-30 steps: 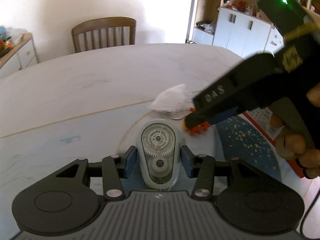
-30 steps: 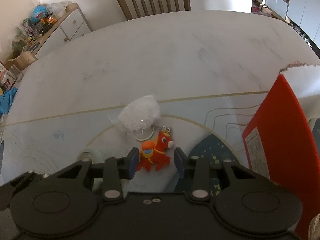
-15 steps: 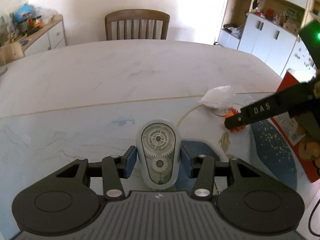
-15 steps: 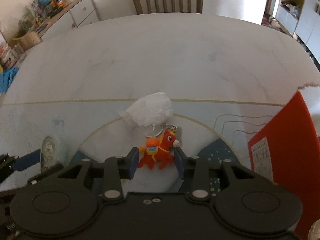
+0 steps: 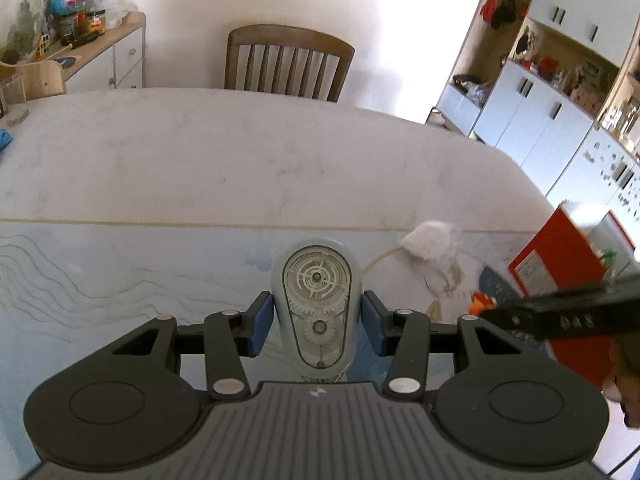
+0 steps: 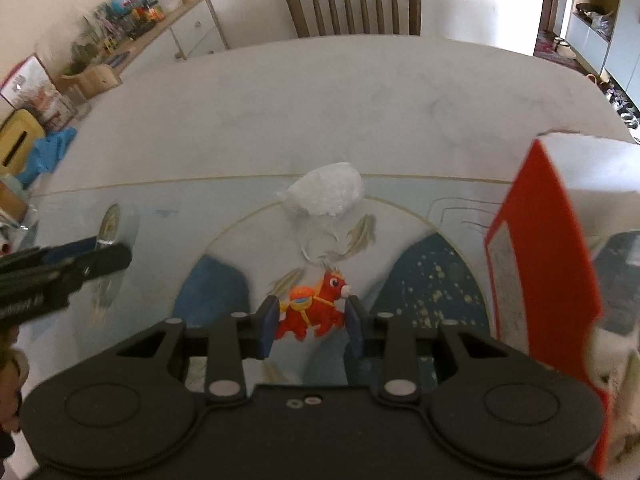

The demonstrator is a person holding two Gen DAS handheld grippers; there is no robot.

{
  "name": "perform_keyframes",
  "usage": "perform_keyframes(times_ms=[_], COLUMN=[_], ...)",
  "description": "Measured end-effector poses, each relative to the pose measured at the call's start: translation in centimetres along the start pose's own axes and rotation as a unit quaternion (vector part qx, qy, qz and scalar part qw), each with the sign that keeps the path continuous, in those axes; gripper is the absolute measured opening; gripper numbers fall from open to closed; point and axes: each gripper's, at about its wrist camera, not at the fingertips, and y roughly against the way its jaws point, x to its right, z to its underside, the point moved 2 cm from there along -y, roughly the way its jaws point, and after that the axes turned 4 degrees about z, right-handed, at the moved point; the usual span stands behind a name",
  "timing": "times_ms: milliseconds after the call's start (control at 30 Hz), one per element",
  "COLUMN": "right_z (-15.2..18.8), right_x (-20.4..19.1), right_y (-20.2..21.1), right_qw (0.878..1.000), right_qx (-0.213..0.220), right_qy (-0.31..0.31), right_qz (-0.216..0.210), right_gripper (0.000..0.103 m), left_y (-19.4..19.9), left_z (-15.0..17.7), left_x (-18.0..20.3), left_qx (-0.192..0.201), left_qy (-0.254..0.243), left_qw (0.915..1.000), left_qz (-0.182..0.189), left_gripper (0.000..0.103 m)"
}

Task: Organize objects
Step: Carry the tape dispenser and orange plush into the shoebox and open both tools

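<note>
Compared with one second ago, the large pale table [image 5: 240,168] with the blue and gold pattern looks lower and further in both views, so both hands have risen. The red box [image 6: 548,264] at the right side, which was only a corner in the left wrist view before, now shows more of its side there. The right gripper [image 6: 310,320] covered much of the left wrist view one second ago; now only one dark finger crosses the right edge.

The left gripper [image 5: 318,322] holds at a middle width the pale grey oval correction-tape dispenser [image 5: 317,304] with clear window and white gears, blue pads pressing on both sides, the same as before.

The jaws of the right gripper are closing to narrow on the small red rubber horse keychain [image 6: 314,308], which sits between the pads, touching both, above the table. Its metal ring [image 6: 316,246] and the white fluffy pompom [image 6: 326,194] still lie on the table, ahead of the horse.

The wooden slatted chair [image 5: 288,64] stands behind the table. The red box stands close on the right of the horse.
</note>
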Motion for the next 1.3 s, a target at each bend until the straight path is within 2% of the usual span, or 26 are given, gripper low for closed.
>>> perform_keyframes(times_ms=[33, 67, 100, 200, 333, 400, 467, 533, 667, 900, 1200, 1300], right_z=[0.1, 0.2, 0.3, 1.1, 2.4, 3.4, 4.4, 5.5, 7.5, 9.2, 10.3, 10.6], right_x=[0.1, 0.3, 0.5, 0.8, 1.6, 1.8, 2.0, 1.9, 1.9, 1.6, 0.8, 0.4], right_y=[0.7, 1.5, 2.1, 3.6, 4.8, 5.1, 5.2, 5.1, 4.6, 2.0, 0.5, 0.6], right_qw=[1.000, 1.000, 1.000, 1.000, 1.000, 1.000, 1.000, 1.000, 0.999, 0.999, 0.998, 0.997], right_qx=[0.004, 0.009, 0.005, 0.010, 0.021, 0.018, 0.011, 0.004, -0.010, -0.022, -0.024, -0.019], right_qy=[-0.002, -0.005, -0.009, -0.019, -0.009, 0.004, 0.019, 0.025, 0.031, 0.025, 0.043, 0.059], right_qz=[-0.004, -0.007, -0.011, -0.022, -0.013, -0.013, -0.015, -0.014, -0.006, 0.002, 0.036, 0.046], right_gripper=[0.033, 0.012, 0.004, 0.001, 0.000, 0.005, 0.025, 0.032, 0.055, 0.057, 0.056, 0.052], left_y=[0.3, 0.5, 0.9, 1.6, 2.7, 3.2, 3.7, 4.1, 4.4, 4.3, 4.5, 4.5], left_z=[-0.2, -0.5, -0.7, -1.1, -0.9, -0.7, -0.2, 0.2, 1.2, 2.6, 3.6, 3.7], left_x=[0.2, 0.3, 0.5, 1.4, 3.0, 3.8, 4.4, 5.0, 5.4, 5.2, 5.5, 5.6], left_qx=[0.001, 0.000, -0.001, -0.002, 0.008, 0.010, 0.011, 0.011, 0.002, -0.013, -0.023, -0.025], left_qy=[0.002, 0.002, 0.002, -0.005, -0.020, -0.023, -0.026, -0.031, -0.032, -0.026, -0.030, -0.032], left_qw=[1.0000, 1.0000, 1.0000, 0.9999, 0.9996, 0.9995, 0.9994, 0.9992, 0.9993, 0.9995, 0.9992, 0.9991], left_qz=[0.001, 0.003, 0.005, 0.010, 0.018, 0.020, 0.022, 0.022, 0.021, 0.013, 0.013, 0.012], left_gripper=[0.047, 0.047, 0.047, 0.047, 0.047, 0.047, 0.047, 0.047, 0.047, 0.047, 0.047, 0.047])
